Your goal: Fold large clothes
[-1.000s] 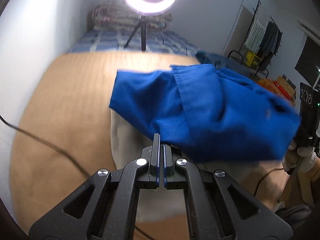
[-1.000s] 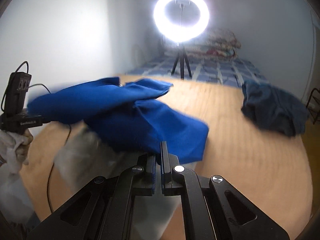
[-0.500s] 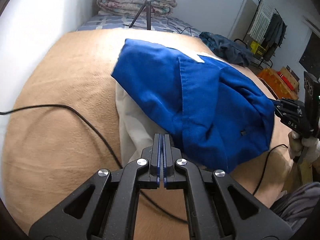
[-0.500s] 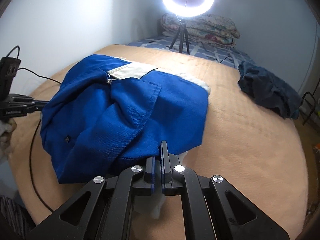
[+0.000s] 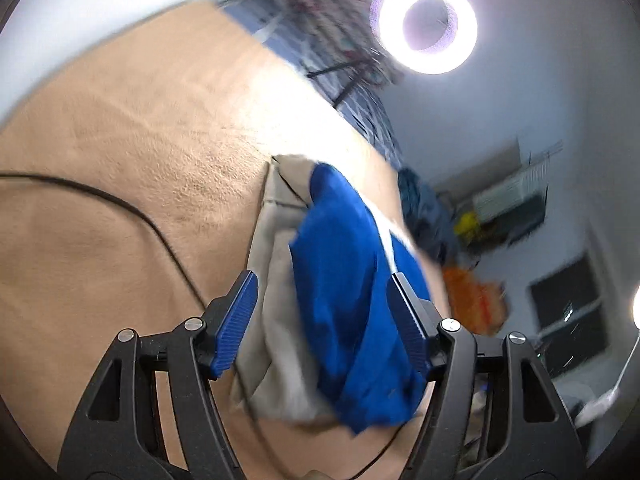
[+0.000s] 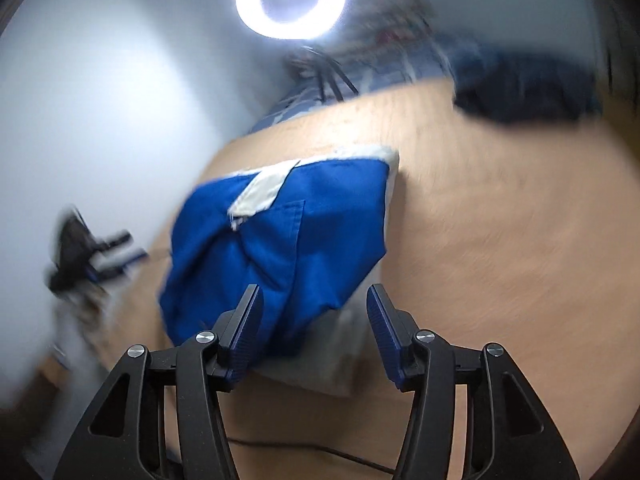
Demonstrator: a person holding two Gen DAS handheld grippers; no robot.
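Note:
A blue garment with a cream lining lies folded on the tan blanket. In the right wrist view the garment shows a cream flap near its far edge. My left gripper hovers over the near end of the garment with its jaws opening; the pads do not press the cloth. My right gripper is also opening over the garment's near corner, pads clear of the fabric. The left gripper appears blurred at the left of the right wrist view.
A bright ring light on a tripod stands beyond the blanket. A dark blue heap of clothes lies at the far right. A black cable crosses the blanket on the left. A second cable runs under the right gripper.
Both grippers were shut on the blue garment's edge; now both have let go and stand apart. The garment has dropped folded onto the blanket. Both wrists have rolled.

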